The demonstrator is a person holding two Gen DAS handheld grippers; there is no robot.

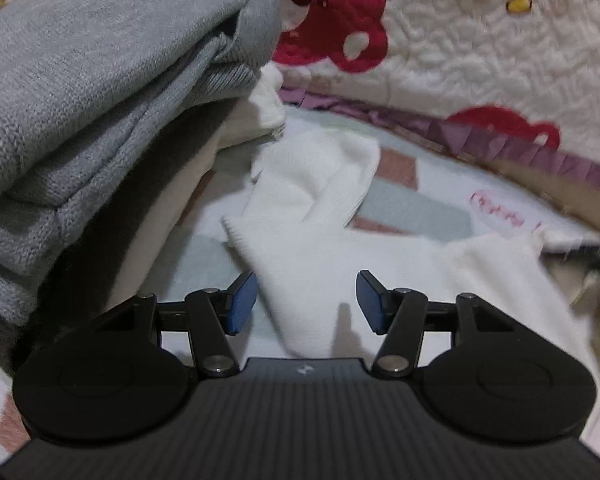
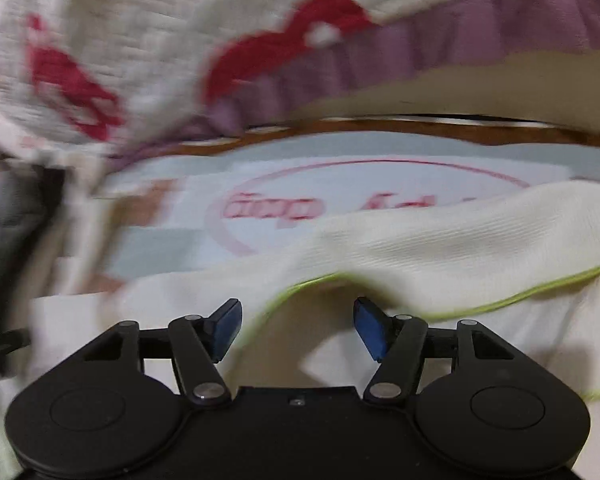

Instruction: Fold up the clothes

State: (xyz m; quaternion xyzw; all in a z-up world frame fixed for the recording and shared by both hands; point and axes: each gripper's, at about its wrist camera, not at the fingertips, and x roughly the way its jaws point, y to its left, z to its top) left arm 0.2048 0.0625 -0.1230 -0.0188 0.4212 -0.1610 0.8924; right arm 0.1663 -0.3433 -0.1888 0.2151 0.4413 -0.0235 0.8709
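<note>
A white knit garment [image 1: 312, 208] lies crumpled on the bed sheet in the left wrist view. My left gripper [image 1: 306, 300] hovers just over its near part, open, with its blue pads [image 1: 242, 300] apart and cloth showing below the gap. In the right wrist view a cream garment with a lime-green edge [image 2: 440, 248] lies across the sheet. My right gripper [image 2: 298, 326] stands open over it, and a raised hump of the green-trimmed edge [image 2: 316, 278] sits just ahead of the gap without touching the pads.
A folded stack topped by a grey knit sweater [image 1: 80, 80] fills the left side. A white quilt with red bear figures [image 1: 480, 40] and a purple ruffle [image 1: 500, 140] rises behind. The patchwork sheet with a red oval print [image 2: 284, 208] lies beneath.
</note>
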